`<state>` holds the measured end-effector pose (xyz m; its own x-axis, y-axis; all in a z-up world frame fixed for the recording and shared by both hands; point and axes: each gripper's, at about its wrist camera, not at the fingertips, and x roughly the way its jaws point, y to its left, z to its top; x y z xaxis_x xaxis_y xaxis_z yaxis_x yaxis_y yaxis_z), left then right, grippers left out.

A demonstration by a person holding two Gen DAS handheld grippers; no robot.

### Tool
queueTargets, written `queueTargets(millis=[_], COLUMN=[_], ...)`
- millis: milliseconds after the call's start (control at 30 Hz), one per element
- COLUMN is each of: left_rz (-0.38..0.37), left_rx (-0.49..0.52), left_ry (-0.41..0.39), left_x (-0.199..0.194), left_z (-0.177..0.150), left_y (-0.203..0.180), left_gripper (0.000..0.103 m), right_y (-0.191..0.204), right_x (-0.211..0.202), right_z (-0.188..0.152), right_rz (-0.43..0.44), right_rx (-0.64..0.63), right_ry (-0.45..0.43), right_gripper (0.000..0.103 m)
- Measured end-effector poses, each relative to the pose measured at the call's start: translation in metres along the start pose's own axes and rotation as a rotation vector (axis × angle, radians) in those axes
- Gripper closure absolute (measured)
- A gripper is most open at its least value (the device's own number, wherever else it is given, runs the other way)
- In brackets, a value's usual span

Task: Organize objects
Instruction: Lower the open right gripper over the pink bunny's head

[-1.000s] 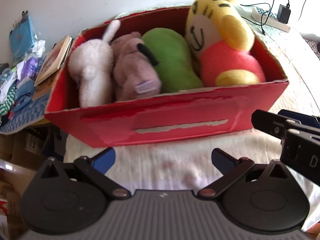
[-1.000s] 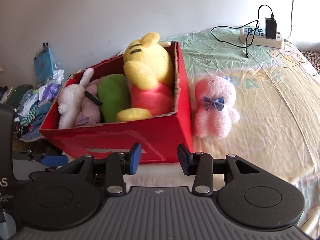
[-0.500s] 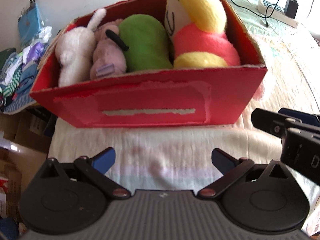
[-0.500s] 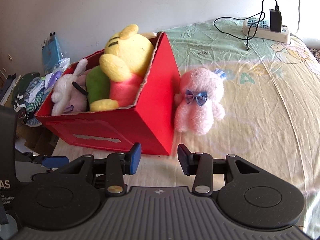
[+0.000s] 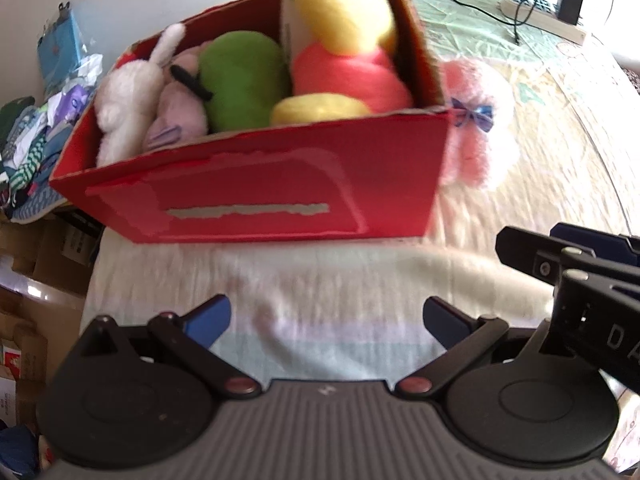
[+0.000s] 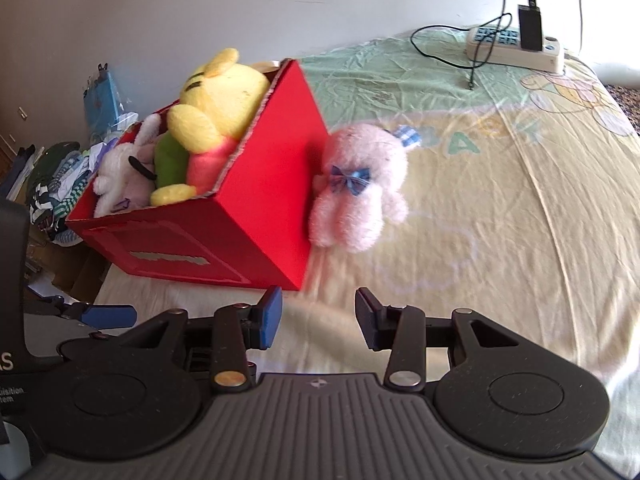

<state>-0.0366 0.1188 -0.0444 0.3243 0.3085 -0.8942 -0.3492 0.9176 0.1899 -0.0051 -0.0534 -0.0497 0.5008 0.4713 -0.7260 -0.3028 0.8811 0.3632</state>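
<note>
**One plush left outside the box**

Red cardboard box [image 6: 224,236] sits on the bed [image 6: 500,208], near its edge, already packed: white bunny plush [image 5: 128,100], lilac plush [image 5: 180,116], green plush [image 5: 240,80] and a big yellow tiger plush in a red shirt [image 5: 340,52], side by side, the tiger standing above the rim. The pink plush with a blue bow [image 6: 360,184] is the only toy outside — sitting on the sheet, leaning against the box's right wall.

Right gripper [image 6: 316,316]: empty, fingers moderately apart, low over the sheet, short of the pink plush and pointed just left of it, nearer the box corner. Left gripper [image 5: 326,316]: empty, fingers spread wide, facing the box front, touching nothing.

Step in hand, as I read it: approach to the last toy. The next move calls for the right gripper to swing right, go forward, straddle the soft body — not the bow — and pinch firmly. Free room in the box looks scarce; the drop spot is unclear.

Power strip with charger [image 6: 516,46] lies far back, well apart.
</note>
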Motion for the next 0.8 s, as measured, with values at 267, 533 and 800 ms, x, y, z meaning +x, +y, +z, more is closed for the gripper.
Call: queueTargets(millis=[267,533,800], left_rz=[-0.019,-0.048,-0.068], left_rx=[0.035,0.065,0.096], left_ry=[0.024,0.067,0.082], left_x=[0.006,0.022,0.033], left_z=[-0.007,-0.006,0.000], left_y=[-0.028,-0.046,-0.061], left_gripper=[0.001,0.001,0.001], right_y=[-0.028,-0.047,-0.065], right_x=[0.000,0.005,0.012], right_z=[-0.010,-0.015,-0.008], right_rz=[-0.013,-0.031,0.000], right_rx=[0.044,0.116,0.167], right_ry=[0.028,0.057,0.048], right_gripper=[0.060,0.060,0.060])
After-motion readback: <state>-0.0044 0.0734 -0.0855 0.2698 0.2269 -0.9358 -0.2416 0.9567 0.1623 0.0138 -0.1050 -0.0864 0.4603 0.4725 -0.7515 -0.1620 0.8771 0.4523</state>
